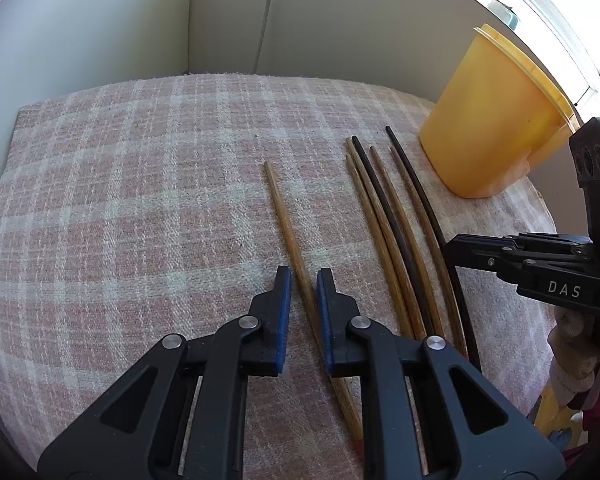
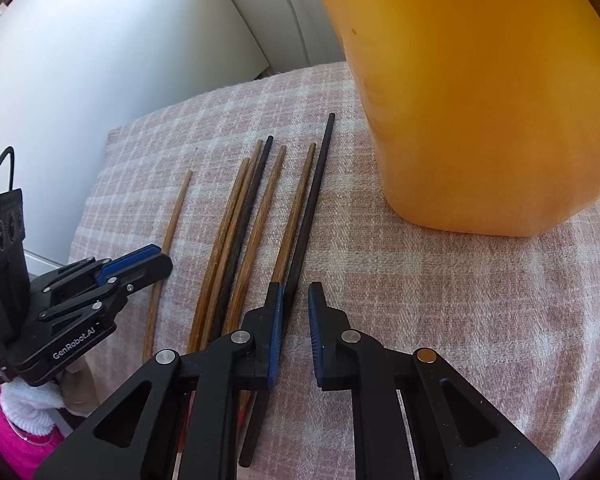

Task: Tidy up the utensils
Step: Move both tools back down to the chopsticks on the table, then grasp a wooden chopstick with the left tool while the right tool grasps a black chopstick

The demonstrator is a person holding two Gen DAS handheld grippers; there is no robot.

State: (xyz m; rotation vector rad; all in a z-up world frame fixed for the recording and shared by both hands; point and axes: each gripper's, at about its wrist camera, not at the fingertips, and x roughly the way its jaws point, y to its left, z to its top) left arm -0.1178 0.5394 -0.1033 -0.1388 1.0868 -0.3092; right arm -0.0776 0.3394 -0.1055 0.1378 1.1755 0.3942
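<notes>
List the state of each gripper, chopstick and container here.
left gripper: open, jaws astride the lone chopstick.
right gripper: open, black chopstick between its jaws.
lone chopstick: flat on the cloth, not clamped.
black chopstick: flat on the cloth, not clamped.
other chopsticks: lying flat, bunched together.
yellow container: upright on the cloth.

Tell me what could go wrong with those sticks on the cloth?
The lone brown chopstick lies between the left gripper's fingers without being pinched, so it might roll away on the checked cloth. The right gripper straddles the black chopstick, close beside its brown neighbour, and might nudge that one.
</notes>
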